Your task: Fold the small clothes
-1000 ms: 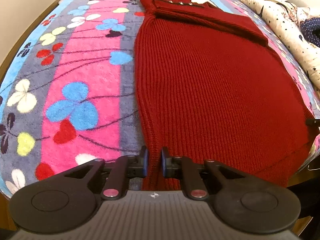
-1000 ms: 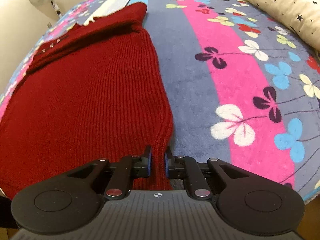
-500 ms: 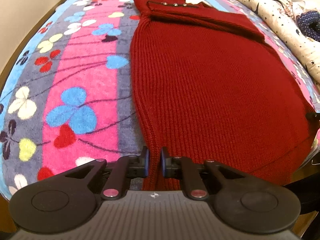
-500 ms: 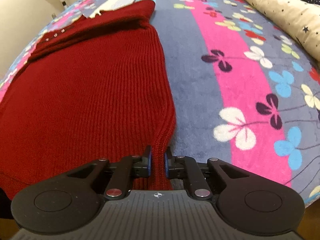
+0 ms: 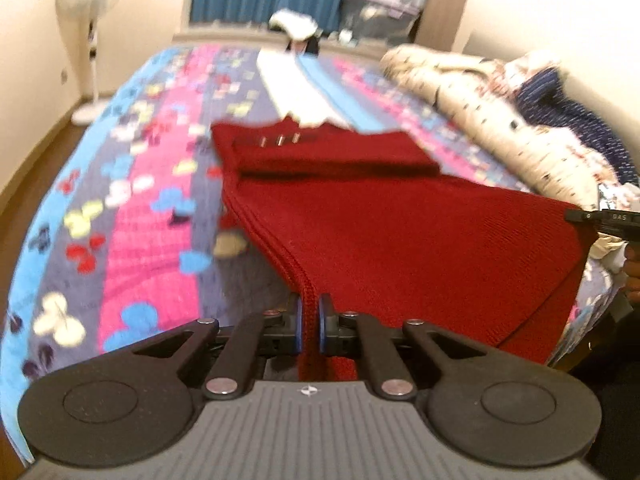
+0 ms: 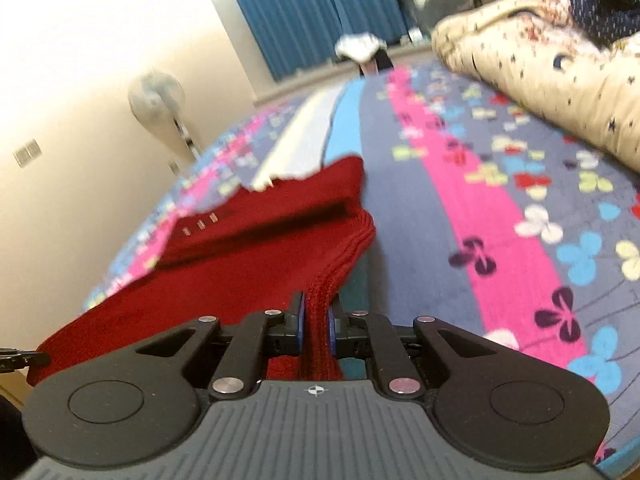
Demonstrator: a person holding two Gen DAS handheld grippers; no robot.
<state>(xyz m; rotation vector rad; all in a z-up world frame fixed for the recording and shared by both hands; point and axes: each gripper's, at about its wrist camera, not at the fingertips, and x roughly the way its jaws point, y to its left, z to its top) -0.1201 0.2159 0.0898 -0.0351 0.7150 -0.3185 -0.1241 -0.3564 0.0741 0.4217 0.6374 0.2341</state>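
A dark red knitted sweater [image 5: 400, 232] lies on the flowered bed cover [image 5: 132, 240], collar end with small metal buttons at the far side, sleeves folded across the chest. My left gripper [image 5: 308, 320] is shut on the sweater's near left hem corner. My right gripper [image 6: 314, 322] is shut on the near right hem corner of the sweater [image 6: 248, 264]. The hem is lifted off the bed and stretched between both grippers. The right gripper's tip shows at the right edge of the left wrist view [image 5: 600, 218].
A cream star-print duvet [image 5: 500, 120] [image 6: 540, 80] is bunched along the bed's right side, with dark blue cloth [image 5: 568, 112] on it. A standing fan [image 5: 90, 20] is by the left wall. Blue curtains [image 6: 320, 8] and storage boxes are at the far end.
Both grippers have risen with the hem corners, lifting the sweater's near half off the bed. The views now tilt up and show the room's far end.
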